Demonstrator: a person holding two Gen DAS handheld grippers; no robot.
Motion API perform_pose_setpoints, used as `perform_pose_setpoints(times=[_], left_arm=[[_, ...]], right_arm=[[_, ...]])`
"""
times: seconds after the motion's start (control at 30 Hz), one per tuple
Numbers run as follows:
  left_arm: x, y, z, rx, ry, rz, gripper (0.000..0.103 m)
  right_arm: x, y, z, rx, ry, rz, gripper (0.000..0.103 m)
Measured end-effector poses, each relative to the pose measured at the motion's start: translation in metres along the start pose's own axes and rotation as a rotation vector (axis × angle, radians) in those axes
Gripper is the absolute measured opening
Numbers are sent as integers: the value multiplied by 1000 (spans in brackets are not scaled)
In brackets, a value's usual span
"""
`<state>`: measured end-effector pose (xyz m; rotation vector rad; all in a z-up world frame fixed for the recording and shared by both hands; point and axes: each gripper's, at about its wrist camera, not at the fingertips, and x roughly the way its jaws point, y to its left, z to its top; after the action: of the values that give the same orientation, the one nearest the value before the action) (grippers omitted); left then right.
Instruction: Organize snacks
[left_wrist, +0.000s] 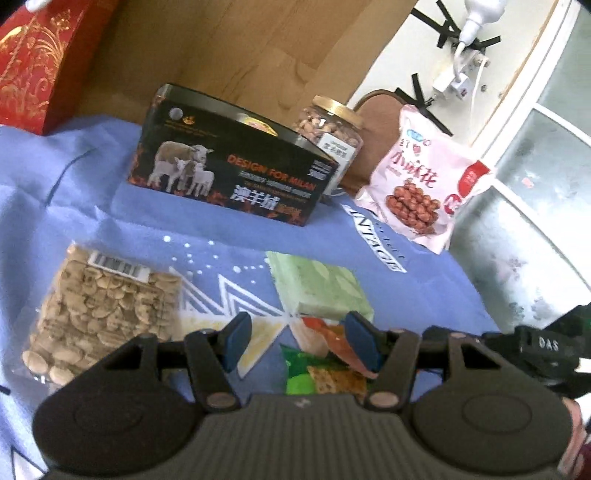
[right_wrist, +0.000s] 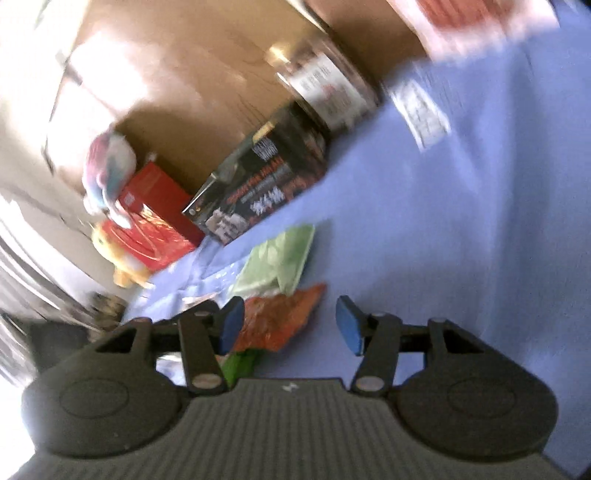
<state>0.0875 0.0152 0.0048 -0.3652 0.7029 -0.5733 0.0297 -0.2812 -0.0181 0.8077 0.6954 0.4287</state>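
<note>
Two grippers over a blue printed cloth (left_wrist: 92, 177) spread on a surface, snacks scattered on it. Left gripper (left_wrist: 301, 343) has its blue pads apart, nothing pinched; it hangs just above an orange-and-green crinkly snack packet (left_wrist: 325, 365), which lies flat on the cloth partly between the jaws (probably the next pick, my guess). Right gripper (right_wrist: 291, 325) is also released, pads wide, and the same orange packet (right_wrist: 280, 317) sits near its left pad without being pressed. Right view is heavily motion-blurred, so contact is hard to rule out fully.

Counts, left view: one black cardboard box with sheep picture (left_wrist: 229, 166), standing at the back against the wooden panel (left_wrist: 221, 48); one clear plastic jar of nuts with gold lid (left_wrist: 332, 125) behind it, upright; one pink pouch of coated peanuts (left_wrist: 417, 181) propped up at the cloth's right edge; one clear bag of pale nuts with barcode label (left_wrist: 99, 306) lying flat at left; one pale green flat packet (left_wrist: 321, 288) lying mid-cloth, just beyond the orange one; one red gold-patterned gift box (left_wrist: 33, 62) at far left.

Tall rigid items already line the back, which looks like the sorted row; the three flat soft packs in front look unsorted, so the task seems partway done.
</note>
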Motion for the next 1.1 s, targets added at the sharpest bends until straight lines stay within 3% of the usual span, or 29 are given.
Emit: perform_pose_setpoints(times=[0.23,0.33,0.47,0.6,1.1], left_arm=[[1,1,-2,-4,16,-59,58],[2,2,-3,-12,21,-72,58],[1,2,-3,-15,21,-76,58],[0,5,-3,-38,17,-93,58],[-3,15,-1,-106,-6,-132,63]], right_arm=[[19,18,-7,-22,75,38,55],[25,18,-8,-15,86,35,42],[26,15,-9,0,78,38,35],[28,12,-10,29,94,58,17],[24,35,-17,-71,90,118,14]])
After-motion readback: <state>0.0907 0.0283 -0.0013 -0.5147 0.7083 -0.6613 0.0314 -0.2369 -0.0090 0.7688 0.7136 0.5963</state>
